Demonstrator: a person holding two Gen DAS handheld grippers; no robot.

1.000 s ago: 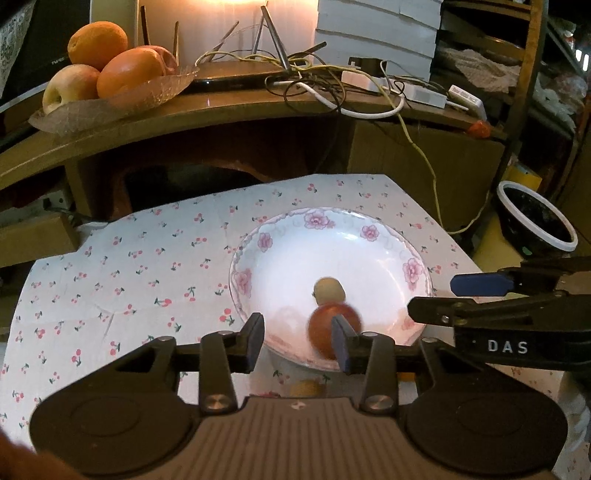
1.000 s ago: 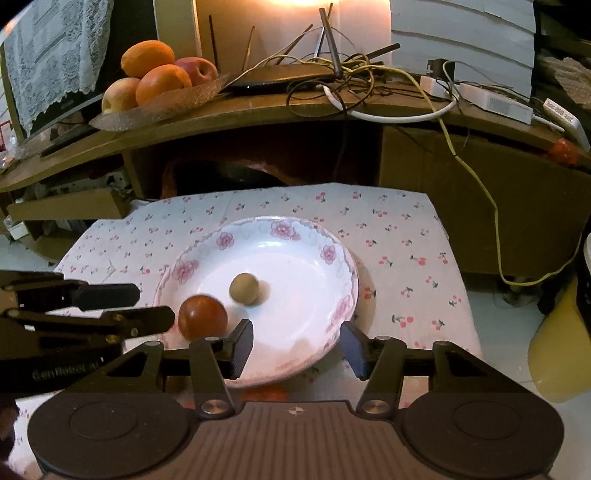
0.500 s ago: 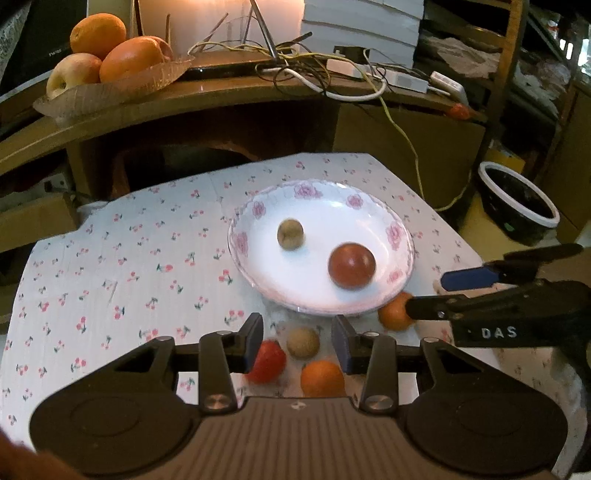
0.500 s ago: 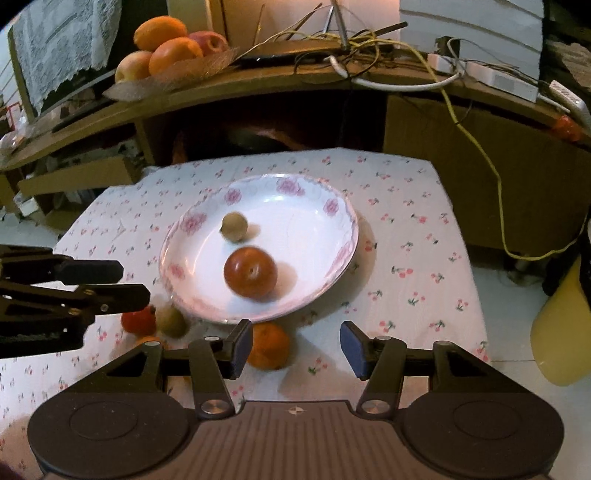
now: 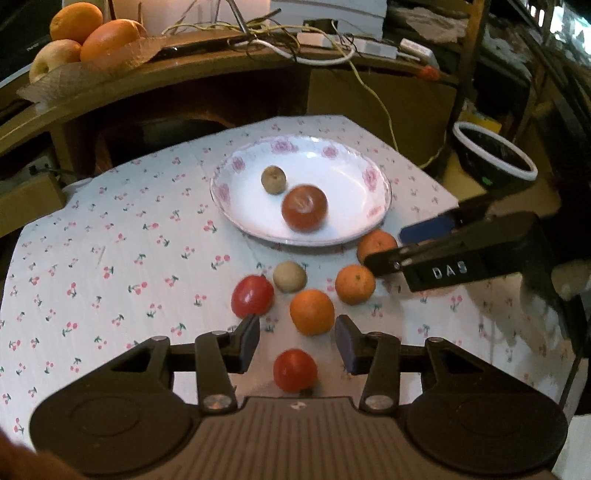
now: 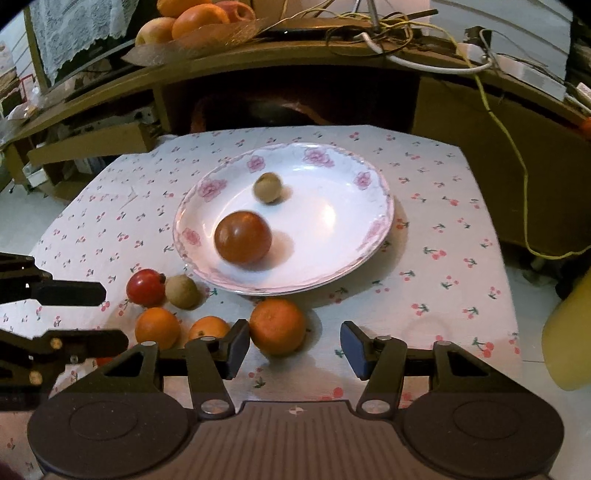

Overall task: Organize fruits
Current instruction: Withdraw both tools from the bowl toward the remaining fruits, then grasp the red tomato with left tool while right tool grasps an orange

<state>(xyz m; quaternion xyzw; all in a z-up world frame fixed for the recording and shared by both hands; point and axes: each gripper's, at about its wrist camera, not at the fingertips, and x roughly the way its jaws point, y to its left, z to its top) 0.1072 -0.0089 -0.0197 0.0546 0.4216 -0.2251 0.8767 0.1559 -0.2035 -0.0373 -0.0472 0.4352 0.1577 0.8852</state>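
A white flowered plate [image 5: 347, 162] [image 6: 332, 236] on the cherry-print cloth holds a red-brown round fruit [image 5: 304, 213] [image 6: 243, 237] and a small brown fruit [image 5: 273, 180] [image 6: 267, 187]. In front of the plate lie three oranges [image 5: 312, 312] [image 6: 277, 326], a small brown fruit [image 5: 290, 277] [image 6: 182, 291] and two red fruits [image 5: 252, 296] [image 5: 294, 370] [image 6: 145, 287]. My left gripper [image 5: 298, 341] is open and empty above the loose fruits. My right gripper [image 6: 294, 347] is open and empty, just right of the nearest orange.
A wooden shelf [image 6: 332, 59] behind the table carries a glass dish of oranges and apples [image 5: 77, 37] [image 6: 192, 22] and tangled cables [image 6: 406, 33]. A white-rimmed dark bowl [image 5: 495, 157] stands on the floor at right. A yellow container [image 6: 569, 332] is at the right edge.
Both grippers have pulled back from the plate, bringing the loose fruits in front of it into view. The red-brown fruit left in the plate has rolled toward its middle.
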